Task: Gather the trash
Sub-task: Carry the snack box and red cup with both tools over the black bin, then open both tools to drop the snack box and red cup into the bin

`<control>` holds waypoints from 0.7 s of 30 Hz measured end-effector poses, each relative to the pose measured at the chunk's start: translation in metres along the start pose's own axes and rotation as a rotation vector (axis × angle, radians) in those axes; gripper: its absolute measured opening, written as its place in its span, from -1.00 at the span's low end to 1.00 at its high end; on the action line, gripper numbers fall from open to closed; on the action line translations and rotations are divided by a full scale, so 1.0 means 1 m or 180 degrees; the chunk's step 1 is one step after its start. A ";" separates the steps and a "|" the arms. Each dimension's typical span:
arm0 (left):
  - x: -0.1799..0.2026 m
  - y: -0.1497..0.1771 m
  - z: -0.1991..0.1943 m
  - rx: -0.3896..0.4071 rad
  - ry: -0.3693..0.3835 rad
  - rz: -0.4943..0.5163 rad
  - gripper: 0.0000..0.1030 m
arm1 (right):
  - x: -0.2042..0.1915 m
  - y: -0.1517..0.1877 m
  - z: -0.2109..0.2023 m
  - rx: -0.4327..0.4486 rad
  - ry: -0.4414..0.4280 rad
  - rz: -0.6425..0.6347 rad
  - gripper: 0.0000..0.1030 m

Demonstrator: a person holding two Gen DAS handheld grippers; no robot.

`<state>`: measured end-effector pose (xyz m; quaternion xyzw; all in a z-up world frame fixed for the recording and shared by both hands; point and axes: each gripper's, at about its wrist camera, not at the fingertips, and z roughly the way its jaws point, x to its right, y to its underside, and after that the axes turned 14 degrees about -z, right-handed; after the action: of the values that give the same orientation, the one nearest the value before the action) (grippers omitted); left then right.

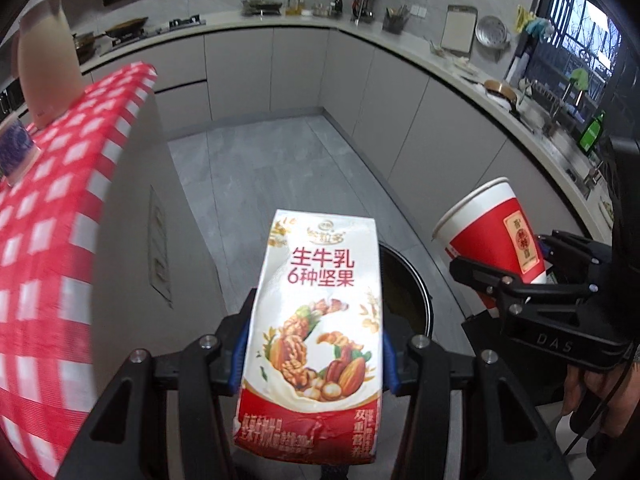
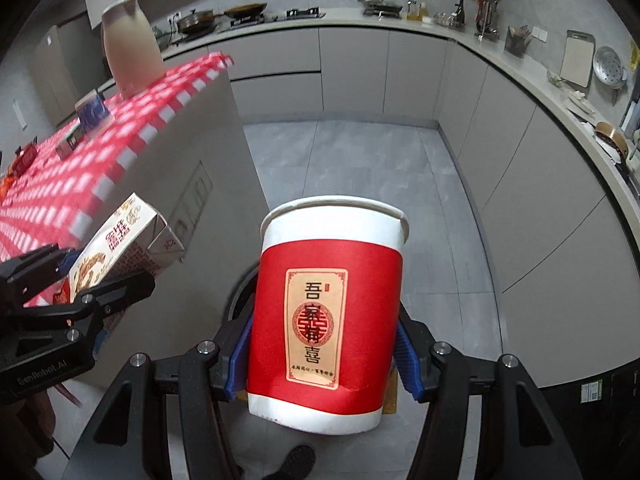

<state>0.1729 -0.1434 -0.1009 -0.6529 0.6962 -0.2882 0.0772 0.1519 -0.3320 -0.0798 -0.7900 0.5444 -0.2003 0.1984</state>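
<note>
left gripper point(image 1: 316, 354): jaws part-closed on the carton point(image 1: 316, 312), blue pads point(image 1: 240, 356) on its two narrow sides near the base. Carton fills centre-bottom of the left view, printed face to the camera, top end pointing away and down toward the floor.
right gripper point(image 2: 322, 354): jaws set a bit wider, clamped on the cup point(image 2: 330, 320) low on its red sleeve, pads on both sides. Cup is centre of the right view, open rim away from the camera, looks empty but the inside isn't visible.
cross-check: right view shows the carton at lower left, left view shows the cup at right edge. Both items carried side by side, near each other, not touching.
bin point(image 1: 404, 292): dark round rim on the floor just behind the carton, centre-right of the left view. In the right view only an arc shows at centre, behind the cup. Both grippers tilt down toward it.
why this hold: side grips low on each item leave the far ends free, so they should drop clean once the jaws open.
table point(image 1: 60, 200): red check cloth, left side of both views, off to the side. Jug point(image 2: 130, 48) and small boxes on it.
step: my read is carry to bin, release not yet done.
risk: cup is thin paper, could crush or tip out sideways if not over the rim.
</note>
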 end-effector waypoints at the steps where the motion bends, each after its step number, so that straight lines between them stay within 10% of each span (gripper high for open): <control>1: 0.003 0.004 0.006 -0.0047 0.0000 -0.0005 0.02 | 0.002 0.004 0.006 -0.0041 -0.0014 -0.0027 0.20; 14: 0.002 0.015 0.092 -0.0625 0.0160 -0.0298 0.10 | -0.010 0.028 0.101 -0.0530 -0.0191 -0.0957 0.20; 16: -0.004 0.022 0.111 -0.0675 -0.0119 -0.0368 0.66 | -0.011 0.035 0.119 -0.0572 -0.0276 -0.1131 0.55; 18: -0.013 0.028 0.116 -0.0601 -0.0299 -0.0488 0.75 | -0.003 0.045 0.138 -0.0713 -0.0068 -0.1224 1.00; 21: -0.015 0.037 0.118 -0.0595 -0.0434 -0.0538 0.90 | 0.012 0.050 0.143 -0.0732 -0.0008 -0.1009 1.00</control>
<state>0.1995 -0.1656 -0.2202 -0.7316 0.6557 -0.1825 0.0387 0.1928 -0.3464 -0.2254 -0.8836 0.4322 -0.1645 0.0735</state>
